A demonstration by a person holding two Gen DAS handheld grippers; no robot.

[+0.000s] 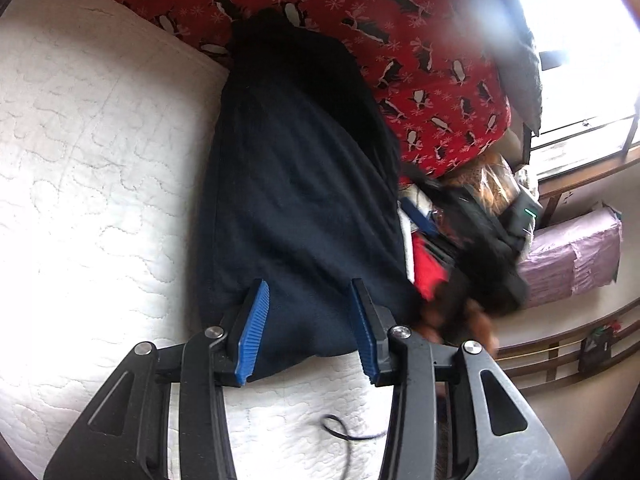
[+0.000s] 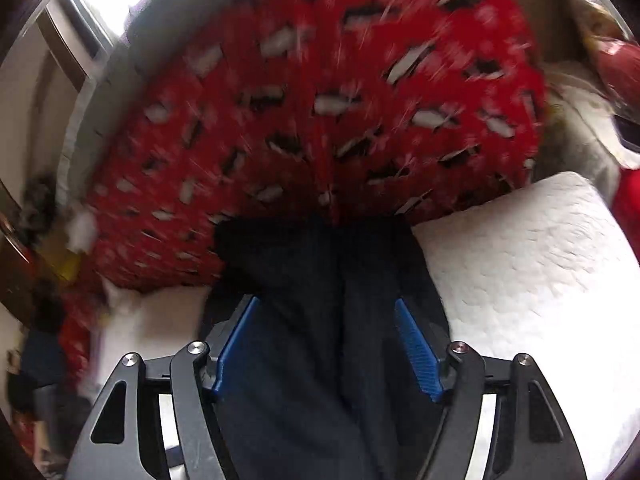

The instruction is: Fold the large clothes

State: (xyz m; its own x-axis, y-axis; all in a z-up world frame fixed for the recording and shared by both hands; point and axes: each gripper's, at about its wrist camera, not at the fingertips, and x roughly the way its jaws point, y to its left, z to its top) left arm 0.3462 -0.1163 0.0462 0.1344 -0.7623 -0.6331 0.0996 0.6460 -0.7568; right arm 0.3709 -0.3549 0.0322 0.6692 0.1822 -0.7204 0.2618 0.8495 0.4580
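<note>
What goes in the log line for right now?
garment: dark, folded long on mattress | left gripper: open, nothing held | right gripper: open over garment

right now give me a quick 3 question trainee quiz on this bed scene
1. What colour is the garment lying on the white mattress?
2. True or false: the left claw is clamped on the garment.
3. The red blanket is printed with: A) penguins B) stars C) stripes

Key: 1. dark navy; 2. false, its blue pads stand apart; 3. A
</note>
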